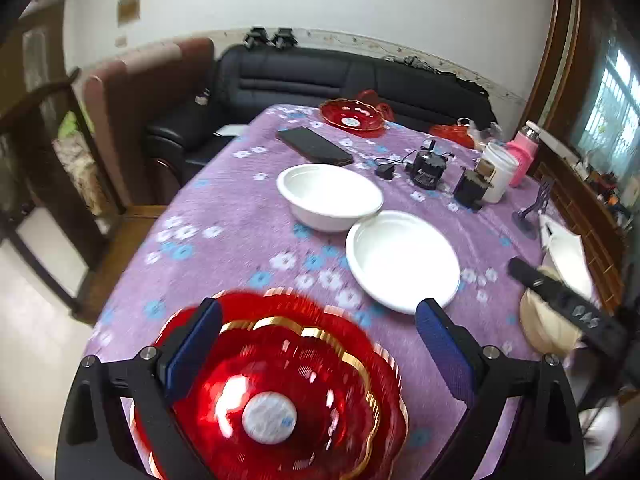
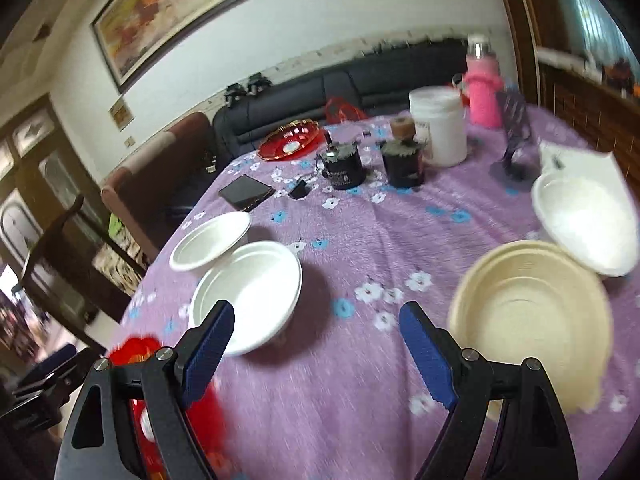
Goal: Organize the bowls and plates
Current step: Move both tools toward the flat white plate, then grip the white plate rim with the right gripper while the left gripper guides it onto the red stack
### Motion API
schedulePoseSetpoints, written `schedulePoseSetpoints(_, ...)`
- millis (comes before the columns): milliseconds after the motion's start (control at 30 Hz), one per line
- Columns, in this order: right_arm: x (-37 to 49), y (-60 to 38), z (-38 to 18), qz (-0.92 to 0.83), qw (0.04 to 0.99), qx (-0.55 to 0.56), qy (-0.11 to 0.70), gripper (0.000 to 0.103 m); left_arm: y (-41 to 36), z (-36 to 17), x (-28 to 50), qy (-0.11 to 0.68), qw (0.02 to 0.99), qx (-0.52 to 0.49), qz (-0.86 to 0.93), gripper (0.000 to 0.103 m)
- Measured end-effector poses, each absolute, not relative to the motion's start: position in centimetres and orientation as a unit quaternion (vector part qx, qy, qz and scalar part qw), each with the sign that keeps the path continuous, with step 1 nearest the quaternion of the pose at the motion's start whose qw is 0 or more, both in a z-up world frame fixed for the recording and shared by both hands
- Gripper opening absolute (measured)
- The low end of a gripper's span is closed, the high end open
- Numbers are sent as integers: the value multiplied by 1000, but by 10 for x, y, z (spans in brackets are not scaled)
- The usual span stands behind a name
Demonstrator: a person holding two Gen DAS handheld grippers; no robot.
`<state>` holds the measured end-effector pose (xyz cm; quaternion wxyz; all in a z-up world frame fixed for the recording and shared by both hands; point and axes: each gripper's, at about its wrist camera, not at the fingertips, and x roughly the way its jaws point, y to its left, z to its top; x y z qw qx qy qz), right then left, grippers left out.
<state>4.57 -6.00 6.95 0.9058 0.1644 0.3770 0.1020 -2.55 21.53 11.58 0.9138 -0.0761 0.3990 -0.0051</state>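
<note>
Purple flowered tablecloth [image 1: 224, 216] over a round table, black leather sofa [image 1: 328, 76] behind its far edge, white wall with a framed painting [image 2: 188, 12] above. Relative to the white bowl [image 1: 329, 195]: white plate [image 1: 402, 261] touching its near rim, black phone [image 1: 314, 145] just beyond, red dish [image 1: 352, 117] farther back near the sofa. Well to the near side, blurred red gold-rimmed plates [image 1: 280, 384] beneath the left gripper [image 1: 318, 350], jaws spread wide, empty. Right gripper [image 2: 316, 354] likewise wide apart, empty, cream bowl [image 2: 532, 320] beside it.
</note>
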Motion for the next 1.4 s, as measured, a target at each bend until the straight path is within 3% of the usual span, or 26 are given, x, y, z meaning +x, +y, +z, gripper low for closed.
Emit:
schedulePoseSetpoints(167,82,-53,39,112,876,196,426,86,215,103,25,437,895,-91,-15,83)
schedulePoseSetpoints(233,89,-49,31,117,870,199,436,84,217,91,48,468,876,-116,-28,66)
schedulePoseSetpoints(300,94,-47,26,120,868,199,439,82,217,74,70,501,852,-146,-41,61)
schedulePoseSetpoints(567,114,-37,16,130,859,191,457,79,197,45,109,539,833,-122,-26,61)
schedulePoseSetpoints(767,123,-34,8,137,849,188,475,51,185,29,120,557,822,-111,-31,60)
schedulePoseSetpoints(867,123,-31,6,150,843,187,481,27,176,23,121,568,815,-103,-50,38)
schedulePoseSetpoints(900,123,-30,5,152,843,186,482,20,174,21,122,572,811,-105,-56,24)
schedulePoseSetpoints(933,123,-29,6,155,842,186,482,19,172,19,121,576,807,-111,-67,15)
schedulePoseSetpoints(1100,107,-26,20,153,852,169,471,17,166,29,108,567,813,-112,-71,15)
schedulePoseSetpoints(1400,51,-13,82,192,875,148,420,17,185,91,36,506,850,-121,-80,15)
